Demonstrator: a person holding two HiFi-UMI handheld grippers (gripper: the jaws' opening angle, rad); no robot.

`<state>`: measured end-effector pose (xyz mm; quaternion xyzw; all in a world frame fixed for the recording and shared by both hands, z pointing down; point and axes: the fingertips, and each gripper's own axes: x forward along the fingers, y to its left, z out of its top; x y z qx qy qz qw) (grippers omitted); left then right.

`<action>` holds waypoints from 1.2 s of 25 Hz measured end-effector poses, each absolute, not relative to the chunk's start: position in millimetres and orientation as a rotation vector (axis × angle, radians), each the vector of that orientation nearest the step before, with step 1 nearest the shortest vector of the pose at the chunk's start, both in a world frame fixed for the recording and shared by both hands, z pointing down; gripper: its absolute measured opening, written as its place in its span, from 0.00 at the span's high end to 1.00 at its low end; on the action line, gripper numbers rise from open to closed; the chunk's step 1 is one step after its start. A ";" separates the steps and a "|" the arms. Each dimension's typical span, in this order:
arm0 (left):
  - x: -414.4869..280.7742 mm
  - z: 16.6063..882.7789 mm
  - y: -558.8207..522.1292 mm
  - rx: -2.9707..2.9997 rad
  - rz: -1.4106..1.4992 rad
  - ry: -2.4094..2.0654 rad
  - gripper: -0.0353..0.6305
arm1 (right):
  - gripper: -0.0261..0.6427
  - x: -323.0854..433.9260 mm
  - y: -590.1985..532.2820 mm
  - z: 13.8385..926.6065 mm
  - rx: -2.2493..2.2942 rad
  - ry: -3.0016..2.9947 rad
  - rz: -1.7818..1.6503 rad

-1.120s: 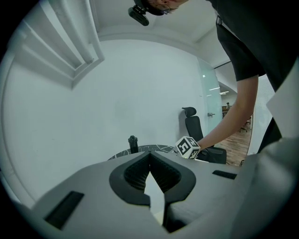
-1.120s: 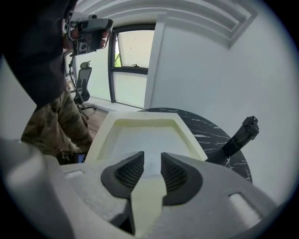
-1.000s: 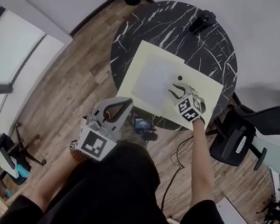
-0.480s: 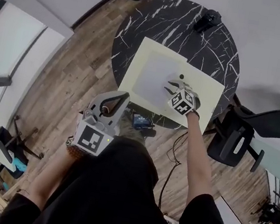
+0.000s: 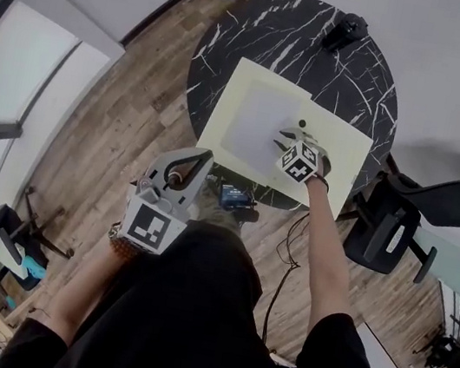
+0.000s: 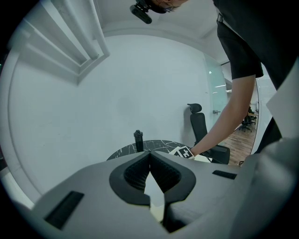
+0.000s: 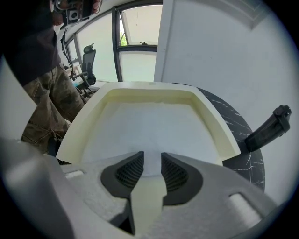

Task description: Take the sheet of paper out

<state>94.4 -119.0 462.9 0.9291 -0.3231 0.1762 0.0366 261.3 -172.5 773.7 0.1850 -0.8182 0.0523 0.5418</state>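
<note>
Head view: the step in hand, as I judge it, is to catch the 3 o'clock edge of the sheet [image 5: 253, 126]. It lies flat in the 9 o'clock half of the cream tray [image 5: 342, 150] on the round table [image 5: 265, 35]. To do it well, the right gripper [image 5: 288, 143] should go low and shallow, so that one jaw can slide under the edge and pinch the paper alone, not the tray. This gripper hangs just over that edge. From here I cannot tell if it touches the paper. The left gripper [image 5: 201, 163] is at 7 o'clock from the table, well apart from it and near the person's body. It could help by pressing on the tray, so the tray does not slide.

Left gripper view: the jaws are together, tip against tip, and nothing is between them. The table is far ahead at 12 o'clock.

Right gripper view: the jaws are a little apart, with a narrow gap, and they clamp nothing. The sheet spreads ahead toward 12 o'clock inside the raised rim of the tray, and its near edge shows in the gap. A thin sheet is easy to miss, so I think the closing should be slow, and the pull should be level to avoid a crease.
</note>
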 end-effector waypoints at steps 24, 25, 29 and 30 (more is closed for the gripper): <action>89.5 471.0 -105.6 2.822 0.559 -1.032 0.95 | 0.81 263.2 -161.6 798.9 0.444 -1.907 0.230; 89.1 471.2 -105.7 2.823 0.559 -1.034 0.95 | 0.82 262.5 -161.0 799.2 0.439 -1.907 0.227; 87.5 471.3 -103.5 2.817 0.563 -1.038 0.95 | 0.84 261.5 -158.0 798.5 0.447 -1.910 0.231; 87.6 471.3 -103.0 2.816 0.562 -1.039 0.95 | 0.85 261.8 -157.9 798.2 0.456 -1.912 0.236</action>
